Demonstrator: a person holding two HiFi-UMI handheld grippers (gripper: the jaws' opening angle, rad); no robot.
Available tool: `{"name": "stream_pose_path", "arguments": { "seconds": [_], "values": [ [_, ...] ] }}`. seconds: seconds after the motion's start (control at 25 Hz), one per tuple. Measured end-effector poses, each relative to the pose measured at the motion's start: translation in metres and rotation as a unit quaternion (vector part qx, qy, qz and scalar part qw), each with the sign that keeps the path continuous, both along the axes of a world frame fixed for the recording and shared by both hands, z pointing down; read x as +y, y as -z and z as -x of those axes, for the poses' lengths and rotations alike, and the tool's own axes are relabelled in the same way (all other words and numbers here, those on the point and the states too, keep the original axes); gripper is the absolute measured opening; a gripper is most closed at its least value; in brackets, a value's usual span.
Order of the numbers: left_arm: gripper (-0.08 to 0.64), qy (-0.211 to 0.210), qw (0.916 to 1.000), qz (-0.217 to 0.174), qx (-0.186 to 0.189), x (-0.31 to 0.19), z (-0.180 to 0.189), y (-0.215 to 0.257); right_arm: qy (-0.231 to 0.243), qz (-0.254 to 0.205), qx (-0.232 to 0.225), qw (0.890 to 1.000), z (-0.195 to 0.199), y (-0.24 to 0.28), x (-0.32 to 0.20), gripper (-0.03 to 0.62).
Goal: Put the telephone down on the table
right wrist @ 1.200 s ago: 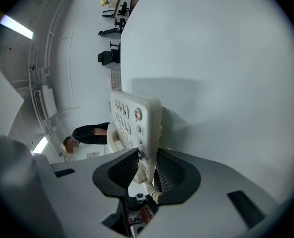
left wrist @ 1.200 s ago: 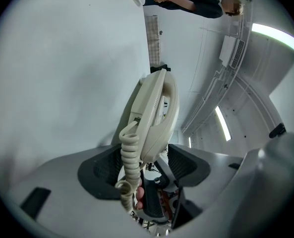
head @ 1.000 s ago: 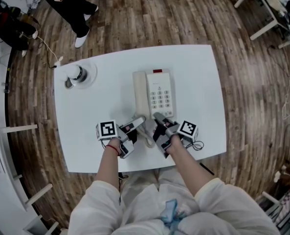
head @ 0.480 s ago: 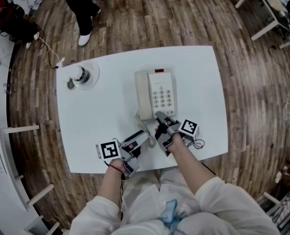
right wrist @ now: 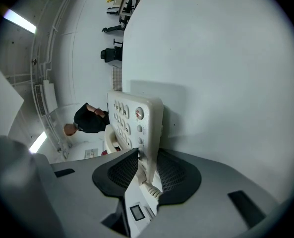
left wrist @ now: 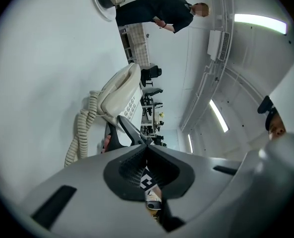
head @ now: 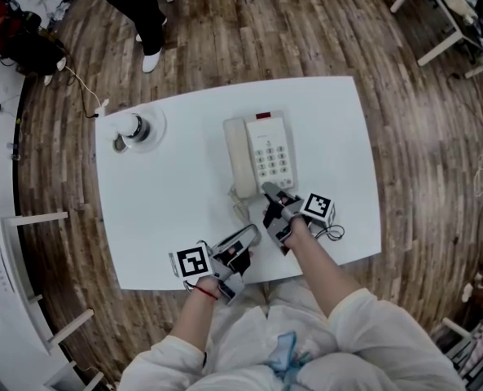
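A cream telephone (head: 257, 157) lies flat in the middle of the white table (head: 168, 194), handset in its cradle on the left side. Its coiled cord (head: 239, 210) trails off the near end. My right gripper (head: 271, 194) is shut on the near edge of the telephone (right wrist: 134, 120); in the right gripper view that edge sits between the pads of the gripper (right wrist: 147, 153). My left gripper (head: 252, 235) hovers by the table's near edge, apart from the phone. Its jaws have just been closing and now meet with nothing between them (left wrist: 147, 145). The left gripper view shows the telephone (left wrist: 119, 90) and cord (left wrist: 82, 130) ahead.
A round white dish with a dark-based object (head: 132, 128) stands at the table's far left. A person in dark clothes (head: 139, 6) stands on the wooden floor beyond the table. White desks (head: 449, 15) are at the upper right.
My left gripper has pulled back from the telephone toward the table's near edge, risen, and shut its jaws. The right gripper has stayed put. The person beyond the table has stepped to the right.
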State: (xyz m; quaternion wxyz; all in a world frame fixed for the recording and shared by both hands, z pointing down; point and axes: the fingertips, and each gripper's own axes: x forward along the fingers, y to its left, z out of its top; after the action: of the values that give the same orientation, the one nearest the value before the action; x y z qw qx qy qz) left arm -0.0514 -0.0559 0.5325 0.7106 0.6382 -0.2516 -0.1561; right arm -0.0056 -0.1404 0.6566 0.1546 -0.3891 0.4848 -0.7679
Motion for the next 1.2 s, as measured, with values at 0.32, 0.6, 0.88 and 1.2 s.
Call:
{"name": "stream_pose_path", "arguments": {
  "seconds": [0.32, 0.6, 0.88, 1.2],
  "values": [
    [0.000, -0.004, 0.9999, 0.001, 0.011, 0.010, -0.005, 0.001, 0.001, -0.003, 0.005, 1.000, 0.000, 0.000, 0.001, 0.133],
    [0.000, -0.020, 0.9997, 0.004, 0.016, 0.019, -0.013, 0.002, -0.001, -0.002, 0.007, 1.000, 0.001, 0.000, 0.002, 0.137],
    [0.000, -0.024, 0.9997, 0.004, 0.010, 0.020, -0.016, 0.000, 0.000, 0.022, 0.017, 1.000, 0.003, -0.002, 0.003, 0.137],
    [0.000, -0.023, 0.9997, 0.008, 0.008, 0.021, -0.017, 0.003, -0.023, 0.079, -0.001, 0.997, 0.002, -0.004, 0.014, 0.137]
  ]
}}
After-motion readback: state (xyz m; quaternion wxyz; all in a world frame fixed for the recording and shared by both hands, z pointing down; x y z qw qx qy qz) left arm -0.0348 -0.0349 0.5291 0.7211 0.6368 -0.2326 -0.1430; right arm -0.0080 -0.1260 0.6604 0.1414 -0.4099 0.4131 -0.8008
